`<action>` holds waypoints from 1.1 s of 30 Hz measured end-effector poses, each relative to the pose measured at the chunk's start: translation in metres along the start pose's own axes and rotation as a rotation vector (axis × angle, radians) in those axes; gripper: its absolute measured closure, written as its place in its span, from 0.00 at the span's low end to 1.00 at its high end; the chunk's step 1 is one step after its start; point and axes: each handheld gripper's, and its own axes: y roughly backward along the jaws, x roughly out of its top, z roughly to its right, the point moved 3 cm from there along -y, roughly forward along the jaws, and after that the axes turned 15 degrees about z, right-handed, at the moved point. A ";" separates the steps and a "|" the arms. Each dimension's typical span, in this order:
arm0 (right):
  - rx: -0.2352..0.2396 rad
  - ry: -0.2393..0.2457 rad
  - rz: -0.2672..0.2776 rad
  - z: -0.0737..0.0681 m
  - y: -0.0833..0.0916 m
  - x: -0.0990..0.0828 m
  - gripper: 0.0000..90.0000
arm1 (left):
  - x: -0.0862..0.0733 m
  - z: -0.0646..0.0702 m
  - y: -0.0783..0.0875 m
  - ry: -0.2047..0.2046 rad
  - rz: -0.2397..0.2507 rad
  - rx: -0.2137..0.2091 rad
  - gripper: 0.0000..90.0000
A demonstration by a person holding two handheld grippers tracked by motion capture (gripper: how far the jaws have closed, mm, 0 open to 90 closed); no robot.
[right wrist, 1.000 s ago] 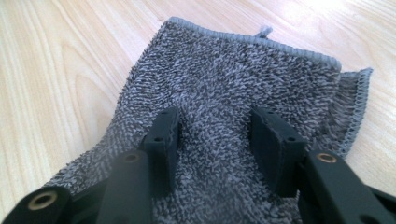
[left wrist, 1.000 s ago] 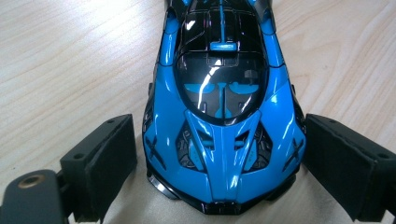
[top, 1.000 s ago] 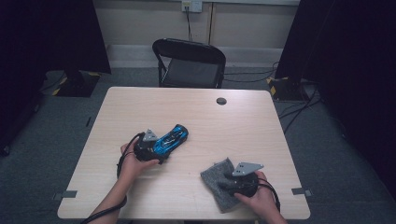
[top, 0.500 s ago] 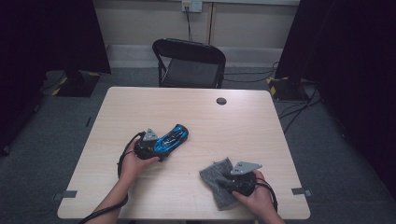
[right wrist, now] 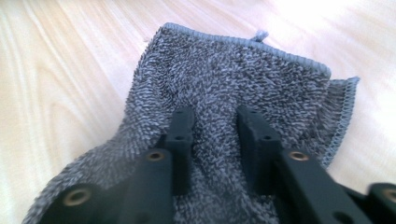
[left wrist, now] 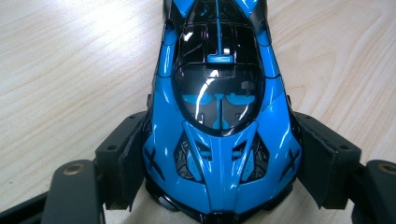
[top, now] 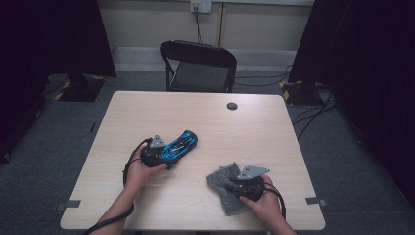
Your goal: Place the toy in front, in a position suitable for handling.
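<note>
My left gripper has its jaws clamped on both flanks of the glossy blue-and-black toy sports car, sitting left of centre in the high view on the pale wooden table. Lower right, my right gripper is bunching the fuzzy grey terry cloth between nearly closed jaws.

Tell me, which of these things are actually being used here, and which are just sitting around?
In use:
- blue toy car, between the left gripper jaws
- grey towel, under the right gripper

Just lying about:
- small black disc on the table
- folding chair behind it
</note>
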 end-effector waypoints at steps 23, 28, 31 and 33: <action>-0.254 -0.081 0.053 -0.023 0.021 -0.018 0.58 | 0.000 0.000 0.000 0.000 0.000 0.000 0.28; -0.241 -0.034 0.048 -0.022 0.009 -0.012 0.83 | 0.000 0.000 0.000 -0.001 0.000 -0.001 0.28; -0.238 -0.026 0.050 -0.020 0.005 -0.010 0.87 | 0.000 0.000 0.000 -0.001 0.000 -0.001 0.28; -0.219 -0.067 0.053 -0.015 0.004 -0.009 0.90 | 0.000 0.000 0.000 -0.001 0.000 -0.001 0.28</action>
